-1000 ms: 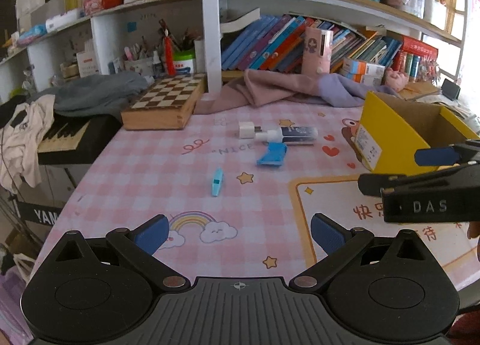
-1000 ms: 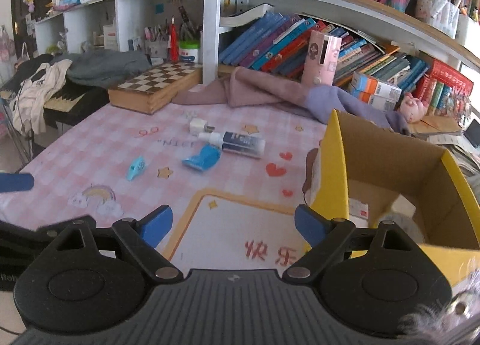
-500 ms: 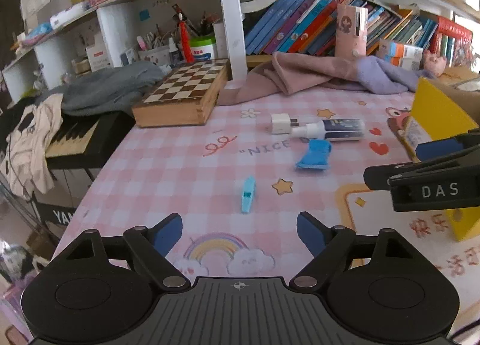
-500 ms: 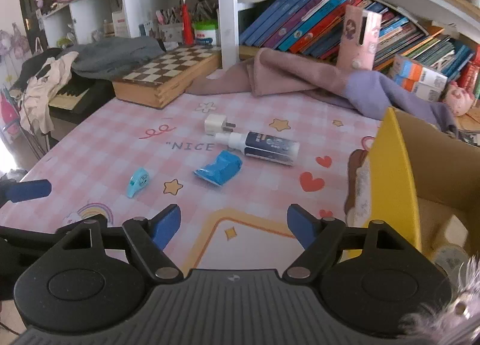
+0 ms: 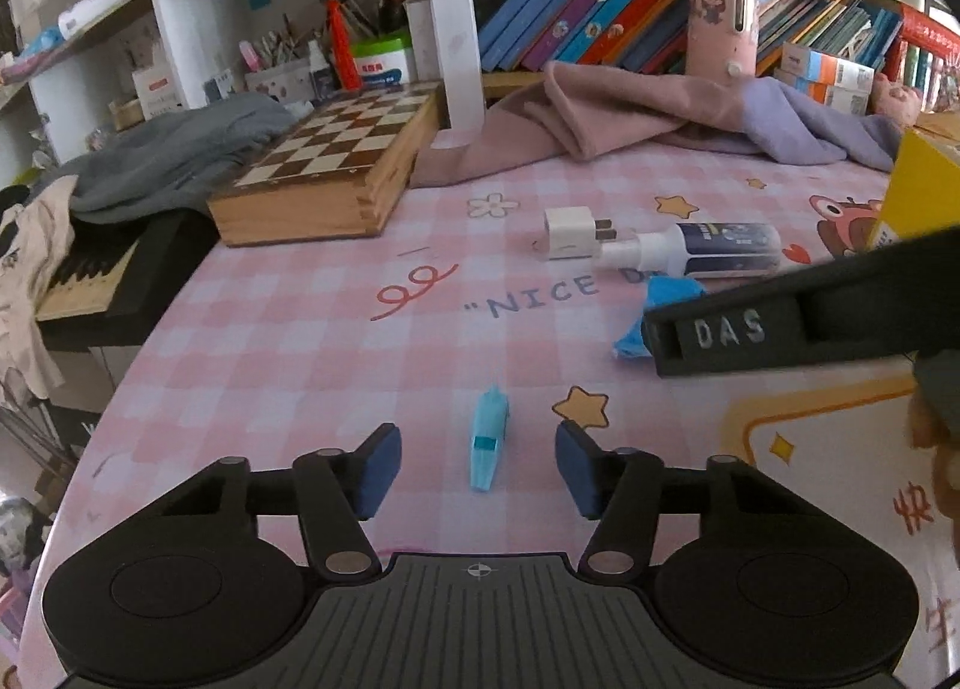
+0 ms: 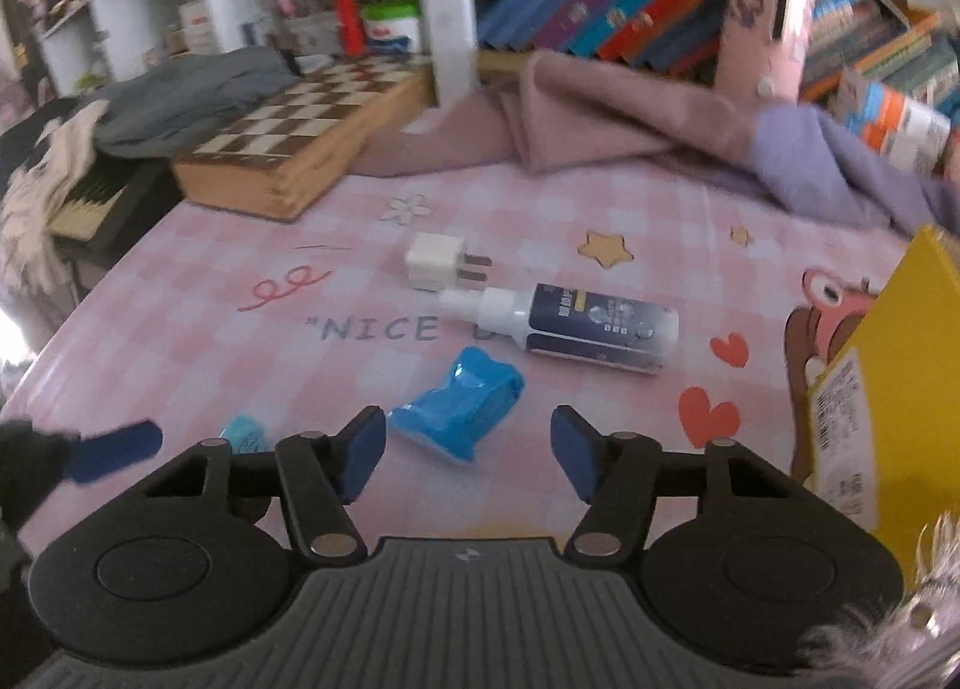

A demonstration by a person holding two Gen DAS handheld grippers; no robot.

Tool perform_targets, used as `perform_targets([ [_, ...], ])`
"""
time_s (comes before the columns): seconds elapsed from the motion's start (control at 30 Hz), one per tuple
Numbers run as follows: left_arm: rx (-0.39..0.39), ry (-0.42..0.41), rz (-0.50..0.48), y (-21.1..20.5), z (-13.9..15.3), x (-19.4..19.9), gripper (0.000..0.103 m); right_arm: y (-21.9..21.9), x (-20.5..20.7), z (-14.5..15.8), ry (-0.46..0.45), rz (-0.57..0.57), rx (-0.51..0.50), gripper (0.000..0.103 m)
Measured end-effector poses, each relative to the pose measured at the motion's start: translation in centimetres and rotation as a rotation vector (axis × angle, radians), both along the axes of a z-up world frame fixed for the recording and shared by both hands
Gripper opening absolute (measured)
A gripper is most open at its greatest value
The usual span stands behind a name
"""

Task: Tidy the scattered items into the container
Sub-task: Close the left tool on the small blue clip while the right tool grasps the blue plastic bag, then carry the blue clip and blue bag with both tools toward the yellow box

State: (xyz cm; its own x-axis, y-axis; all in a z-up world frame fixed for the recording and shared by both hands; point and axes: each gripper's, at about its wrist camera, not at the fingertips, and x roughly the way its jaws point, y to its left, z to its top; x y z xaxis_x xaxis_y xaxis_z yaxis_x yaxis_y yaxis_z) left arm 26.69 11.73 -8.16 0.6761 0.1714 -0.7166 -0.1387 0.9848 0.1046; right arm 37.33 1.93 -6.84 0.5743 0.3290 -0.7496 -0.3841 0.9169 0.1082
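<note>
Left wrist view: the left claw (image 5: pixel 477 470) points down at the pink checked worktop (image 5: pixel 300 341). Its jaws have just been closing and stand apart, with the light-blue whistle (image 5: pixel 489 437) lying between the two blue pads (image 5: pixel 375 470); neither pad touches it. Beyond it, the white plug adapter (image 5: pixel 570 233) lies touching the cap end of the white-and-navy tube (image 5: pixel 702 251). The blue packet (image 5: pixel 654 305) lies just in front of the tube, partly hidden by the black body of the right claw (image 5: pixel 804 317), which crosses from the right edge. The yellow box (image 5: pixel 924 191) shows at the right edge. A wooden chessboard case (image 5: pixel 330 173) and a pink-and-lilac cloth (image 5: pixel 630 113) lie at the far side below the bookshelf. Right wrist view: the right claw (image 6: pixel 468 446) also points down; its jaws have just been closing and stand apart. The blue packet (image 6: pixel 459 410) lies flat on the worktop just ahead of the left pad (image 6: pixel 360 452), untouched. The tube (image 6: pixel 576 326) and plug adapter (image 6: pixel 444 260) lie farther on. The whistle (image 6: pixel 243 431) is partly hidden behind the left finger linkage. The yellow box (image 6: pixel 888 389) stands at the right, its interior out of view.
</note>
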Motion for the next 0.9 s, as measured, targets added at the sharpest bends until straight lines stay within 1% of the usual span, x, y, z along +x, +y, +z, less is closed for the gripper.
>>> perform_targets([
  [0.1, -0.010, 0.014, 0.002, 0.2, -0.4, 0.7, 0.044, 0.2, 1.2, -0.5, 0.017, -0.021, 0.008, 0.058],
  [0.17, -0.019, 0.026, 0.006, 0.3, -0.7, 1.1, 0.043, 0.2, 1.8, -0.8, 0.037, -0.036, 0.015, 0.056],
  [0.23, -0.030, 0.035, 0.012, 0.4, -0.9, 1.3, 0.041, 0.2, 2.3, -1.1, 0.050, -0.043, 0.023, 0.050],
  [0.27, -0.036, 0.036, 0.013, 0.5, -1.0, 1.4, 0.037, 0.3, 2.4, -1.2, 0.053, -0.041, 0.028, 0.048],
  [0.33, -0.055, 0.031, 0.012, 0.6, -1.1, 1.5, 0.032, 0.3, 2.5, -1.4, 0.064, -0.032, 0.046, 0.040],
  [0.37, -0.061, 0.028, 0.013, 0.6, -1.1, 1.6, 0.028, 0.4, 2.4, -1.5, 0.068, -0.026, 0.054, 0.039],
  [0.43, -0.065, 0.023, 0.015, 0.5, -1.2, 1.7, 0.026, 0.6, 2.1, -1.5, 0.046, -0.010, 0.038, 0.037],
  [0.5, -0.066, 0.015, 0.010, 0.3, -1.2, 1.7, 0.019, 0.7, 1.9, -1.5, 0.025, 0.009, 0.033, 0.035],
  [0.53, -0.066, 0.012, 0.006, 0.2, -1.2, 1.6, 0.018, 0.6, 1.8, -1.4, 0.020, 0.014, 0.036, 0.033],
  [0.57, -0.066, 0.010, 0.003, 0.1, -1.2, 1.6, 0.013, 0.6, 1.8, -1.3, 0.017, 0.018, 0.037, 0.032],
  [0.67, -0.076, 0.009, 0.000, 0.1, -1.1, 1.5, 0.012, 0.6, 1.6, -0.9, -0.004, 0.026, 0.039, 0.027],
  [0.8, -0.082, -0.005, -0.008, 0.2, -0.5, 1.0, 0.012, 0.6, 1.1, 0.0, -0.044, 0.045, 0.040, 0.026],
  [0.9, -0.085, -0.014, -0.011, 0.3, 0.2, 0.4, 0.012, 0.3, 0.6, 0.6, -0.052, 0.046, 0.044, 0.026],
])
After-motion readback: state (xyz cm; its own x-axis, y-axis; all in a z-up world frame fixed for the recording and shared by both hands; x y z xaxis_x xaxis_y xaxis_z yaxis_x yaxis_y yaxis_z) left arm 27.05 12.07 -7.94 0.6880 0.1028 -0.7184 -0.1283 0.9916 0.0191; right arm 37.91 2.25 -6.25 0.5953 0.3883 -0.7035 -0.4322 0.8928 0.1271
